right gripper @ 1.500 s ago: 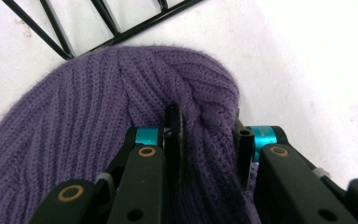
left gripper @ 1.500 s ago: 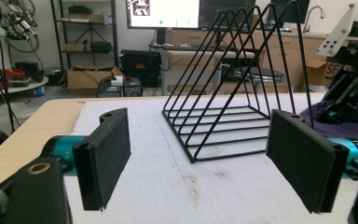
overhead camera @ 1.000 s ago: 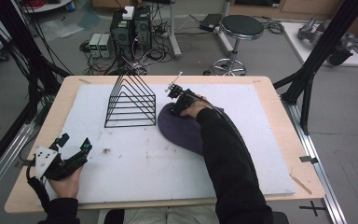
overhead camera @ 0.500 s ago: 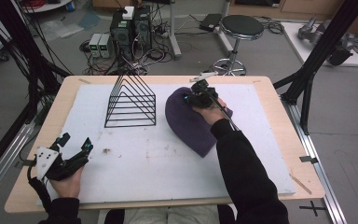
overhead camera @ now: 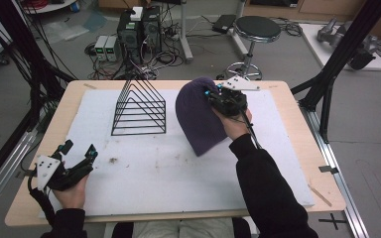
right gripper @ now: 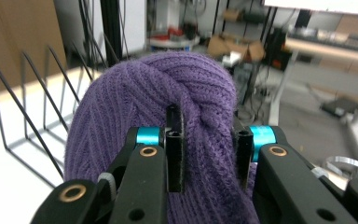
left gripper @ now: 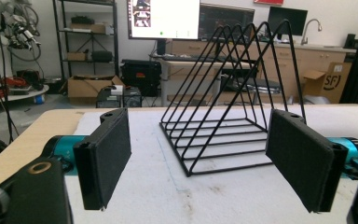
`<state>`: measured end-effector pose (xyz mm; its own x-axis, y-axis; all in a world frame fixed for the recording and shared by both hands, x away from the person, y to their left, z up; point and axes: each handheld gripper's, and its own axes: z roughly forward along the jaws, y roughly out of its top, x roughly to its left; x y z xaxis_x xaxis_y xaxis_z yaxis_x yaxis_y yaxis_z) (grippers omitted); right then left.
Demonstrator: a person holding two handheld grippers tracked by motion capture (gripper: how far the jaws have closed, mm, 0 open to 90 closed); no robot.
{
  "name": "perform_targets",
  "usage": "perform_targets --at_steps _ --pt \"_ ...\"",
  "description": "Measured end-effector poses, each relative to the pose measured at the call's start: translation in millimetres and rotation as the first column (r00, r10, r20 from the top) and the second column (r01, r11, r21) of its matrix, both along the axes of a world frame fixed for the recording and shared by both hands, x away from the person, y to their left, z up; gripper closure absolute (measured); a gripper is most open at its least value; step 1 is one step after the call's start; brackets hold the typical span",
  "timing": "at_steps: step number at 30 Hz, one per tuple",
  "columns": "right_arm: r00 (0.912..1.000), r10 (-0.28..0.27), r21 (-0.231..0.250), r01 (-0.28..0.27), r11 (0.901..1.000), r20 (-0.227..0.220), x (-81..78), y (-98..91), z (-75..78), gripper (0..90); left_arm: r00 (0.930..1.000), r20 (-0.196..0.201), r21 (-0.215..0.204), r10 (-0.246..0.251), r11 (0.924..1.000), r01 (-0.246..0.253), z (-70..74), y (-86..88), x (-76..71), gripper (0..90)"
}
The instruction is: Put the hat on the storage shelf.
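Purple knit beanie (overhead camera: 198,116) is now held lifted at its crown, where half a second ago it hung lower and a second ago it lay flat on the white mat (overhead camera: 144,173). Its lower edge is draped toward the mat while the top has been carried up and to the right of the black wire rack (overhead camera: 140,108); whether the hem touches the mat cannot be told. From this it is judged that the hat has been picked up securely and is being brought toward the rack, probably to be set over or beside it.

Nearest the person, the left tongs (overhead camera: 77,159) are held spread wide and empty at the near left corner of the surface (overhead camera: 287,91), the hand low and resting by the edge; in the left gripper view the rack is framed between the two open pads (left gripper: 105,156).

Farther off, the right tongs (overhead camera: 213,96) are pinched on a fold of the beanie (right gripper: 186,93), knit bunched between the jaws. The right forearm is stretched forward across the mat, wrist raised, with the tongs pointed left toward the rack.
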<state>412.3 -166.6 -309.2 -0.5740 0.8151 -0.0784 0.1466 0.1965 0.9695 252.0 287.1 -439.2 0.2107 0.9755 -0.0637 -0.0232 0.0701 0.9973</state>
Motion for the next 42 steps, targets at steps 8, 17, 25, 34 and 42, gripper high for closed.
perform_targets --at_steps 8,17,25,34,42 --pt "0.9806 -0.049 0.096 0.031 0.9949 0.19 -26.2 3.1 19.8 73.4 0.9987 0.033 -0.016 -0.038 0.9991 0.039 10.7 -4.6 0.0 22.3" --pt "0.9613 -0.1 0.178 0.055 0.9825 0.257 -37.3 -3.9 32.4 73.3 0.9832 0.05 -0.004 -0.175 0.9844 0.176 35.2 -23.6 14.5 16.4" --pt "0.9483 -0.134 0.219 0.071 0.9732 0.288 -46.4 -11.4 49.4 73.3 0.9394 0.022 -0.041 -0.342 0.9385 0.343 55.6 -51.5 41.6 16.5" --pt "0.9369 -0.106 0.237 0.026 0.9711 0.333 -59.8 0.6 69.1 73.3 0.918 0.032 -0.013 -0.395 0.9182 0.396 71.7 -82.2 54.3 16.8" --pt "0.9274 -0.051 0.234 -0.04 0.9714 0.371 -75.8 23.5 78.3 73.2 0.88 0.015 -0.062 -0.475 0.8779 0.475 75.6 -102.7 61.8 19.8"
